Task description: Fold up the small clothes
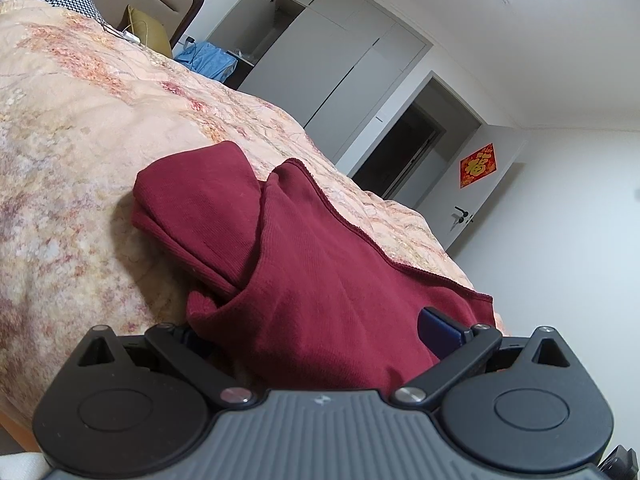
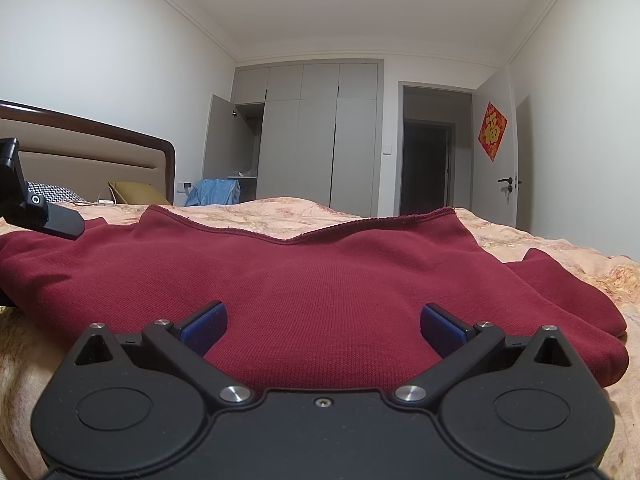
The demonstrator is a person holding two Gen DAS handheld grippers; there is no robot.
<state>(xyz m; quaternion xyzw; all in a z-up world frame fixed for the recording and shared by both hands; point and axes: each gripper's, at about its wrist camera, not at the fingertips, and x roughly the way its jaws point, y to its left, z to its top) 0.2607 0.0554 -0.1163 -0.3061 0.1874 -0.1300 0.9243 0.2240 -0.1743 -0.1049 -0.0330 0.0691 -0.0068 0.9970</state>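
Dark red knit fills the near ground in both our views: the garment (image 2: pixel 320 280) lies spread on the floral quilt (image 2: pixel 560 248), which serves as our landmark; we see our right gripper (image 2: pixel 323 326) low at the garment's near edge, its blue-padded fingers (image 2: pixel 204 326) spread wide apart with the cloth lying flat between them, nothing pinched; our left gripper (image 1: pixel 320 334) also stands with its jaws apart, the red cloth heaped up between the linkages and covering most of the left pad, so only the right blue pad (image 1: pixel 438 330) shows clearly, and we cannot tell whether the cloth is merely draped there. From the left wrist view a folded sleeve or flap (image 1: pixel 192 208) bulges on the quilt beyond the main body; the stitched hem (image 2: pixel 304 236) runs along the garment's far side. Beyond the quilt stand the padded headboard (image 2: pixel 92 156), a blue cloth (image 2: pixel 216 192), the grey wardrobe (image 2: pixel 316 132) with one door open, and a door bearing a red paper square (image 2: pixel 493 131).
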